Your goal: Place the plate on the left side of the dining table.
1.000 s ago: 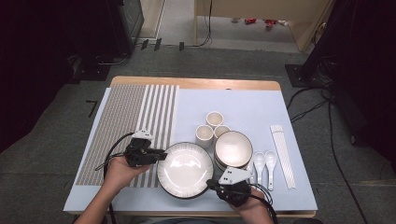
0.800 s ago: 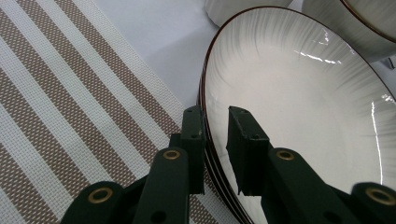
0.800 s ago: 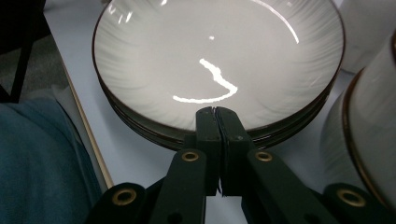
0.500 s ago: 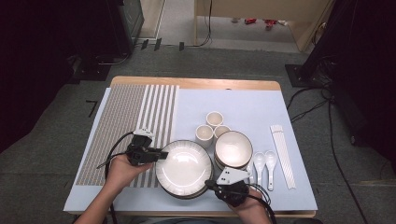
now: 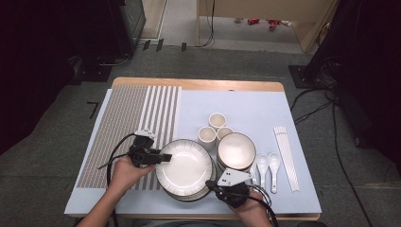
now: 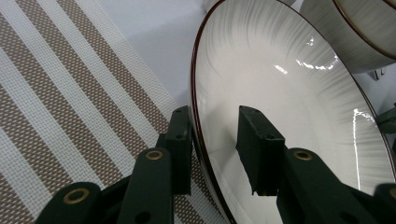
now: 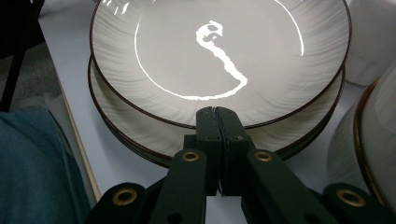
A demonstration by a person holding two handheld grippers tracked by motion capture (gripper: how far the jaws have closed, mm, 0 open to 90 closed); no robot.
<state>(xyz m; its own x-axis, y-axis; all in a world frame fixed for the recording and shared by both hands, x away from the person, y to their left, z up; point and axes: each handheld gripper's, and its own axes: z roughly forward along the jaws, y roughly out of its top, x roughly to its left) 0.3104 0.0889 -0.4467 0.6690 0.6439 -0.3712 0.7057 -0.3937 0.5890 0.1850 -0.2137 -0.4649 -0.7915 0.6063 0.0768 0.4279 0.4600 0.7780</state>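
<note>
While the top plate (image 5: 185, 165) sits slightly tilted on its stack of plates (image 5: 187, 191) at the bench's (image 5: 293, 208) near edge, the left gripper (image 6: 214, 140) straddles its rim, jaws having just been opening, one pad off the surface. Shut on nothing, the right gripper (image 7: 218, 114) rests against the stack's near side.

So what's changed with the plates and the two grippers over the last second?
The left gripper has just been opening its jaws, with the top plate's rim between them; one pad looks clear of the plate. The right gripper stayed shut at the near edge of the plate stack. Both hands, the bowls and the cups kept their places.
</note>
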